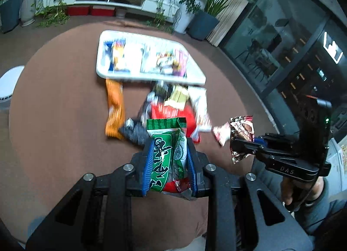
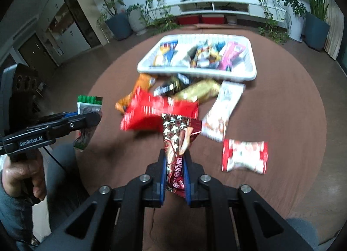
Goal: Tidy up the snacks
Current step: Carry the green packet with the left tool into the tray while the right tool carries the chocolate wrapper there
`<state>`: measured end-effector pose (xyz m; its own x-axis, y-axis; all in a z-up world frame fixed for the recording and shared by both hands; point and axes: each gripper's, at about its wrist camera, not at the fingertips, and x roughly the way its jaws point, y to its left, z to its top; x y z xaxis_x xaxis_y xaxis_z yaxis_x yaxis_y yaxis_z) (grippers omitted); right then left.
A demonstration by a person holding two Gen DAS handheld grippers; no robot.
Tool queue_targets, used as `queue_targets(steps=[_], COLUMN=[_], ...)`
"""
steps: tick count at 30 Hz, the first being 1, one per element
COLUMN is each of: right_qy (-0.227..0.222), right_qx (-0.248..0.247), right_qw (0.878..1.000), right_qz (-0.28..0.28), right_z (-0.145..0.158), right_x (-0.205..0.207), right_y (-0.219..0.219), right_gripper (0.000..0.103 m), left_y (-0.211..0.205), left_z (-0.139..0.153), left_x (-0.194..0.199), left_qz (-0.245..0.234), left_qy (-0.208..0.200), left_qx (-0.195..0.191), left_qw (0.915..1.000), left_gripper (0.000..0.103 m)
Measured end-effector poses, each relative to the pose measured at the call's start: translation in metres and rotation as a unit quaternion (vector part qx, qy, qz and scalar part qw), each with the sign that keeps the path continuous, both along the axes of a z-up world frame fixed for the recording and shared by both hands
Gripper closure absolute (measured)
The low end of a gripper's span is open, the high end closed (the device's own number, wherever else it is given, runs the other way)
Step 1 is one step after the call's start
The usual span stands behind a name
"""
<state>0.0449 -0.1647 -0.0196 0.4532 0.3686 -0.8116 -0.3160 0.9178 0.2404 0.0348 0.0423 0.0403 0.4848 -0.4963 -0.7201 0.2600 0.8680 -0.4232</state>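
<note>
Snacks blurred in tray (image 2: pixel 143 67), left claw (image 1: pixel 169 142) clamping green packet (image 1: pixel 167 155), right claw (image 2: pixel 175 155) clamping brown wrapper (image 2: pixel 177 138)

My left gripper (image 1: pixel 169 153), black with blue pads, pinches a green packet (image 1: pixel 168 159) with white lettering and a red lower end. My right gripper (image 2: pixel 175 170), same colours, clamps a dark red wrapper (image 2: pixel 179 142) patterned with white shapes. At frame centre lie a bright red bag (image 2: pixel 151 110), an orange packet (image 1: pixel 115 110) and a gold one (image 2: pixel 199 90). The tray (image 2: pixel 252 73) is white, the table (image 2: pixel 282 120) brown.
</note>
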Motion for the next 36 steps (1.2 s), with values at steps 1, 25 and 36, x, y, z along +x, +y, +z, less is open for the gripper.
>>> queue_targets(steps=[1,25,36], right_qy=[-0.008,-0.02,0.037], right_qx=[0.002,0.029,0.0], right_qw=[1.0,0.999,0.999], right_qz=[-0.001,-0.012,-0.026], right_z=[0.007,0.044,-0.024], right_x=[0.006,0.249,0.281], right_y=[-0.002,0.013,0.017], right_gripper=[0.088,0.088,0.088], left_y=[0.001,-0.01,-0.02], left_z=[0.005,0.03,-0.045], left_x=[0.005,0.274,0.309], left_qz=[-0.001,-0.003,0.005], left_qy=[-0.004,0.011,0.06], left_qx=[0.0,0.049,0.067], left_qw=[1.0,0.9987,0.9959], left_gripper=[0.078,0.078,0.077])
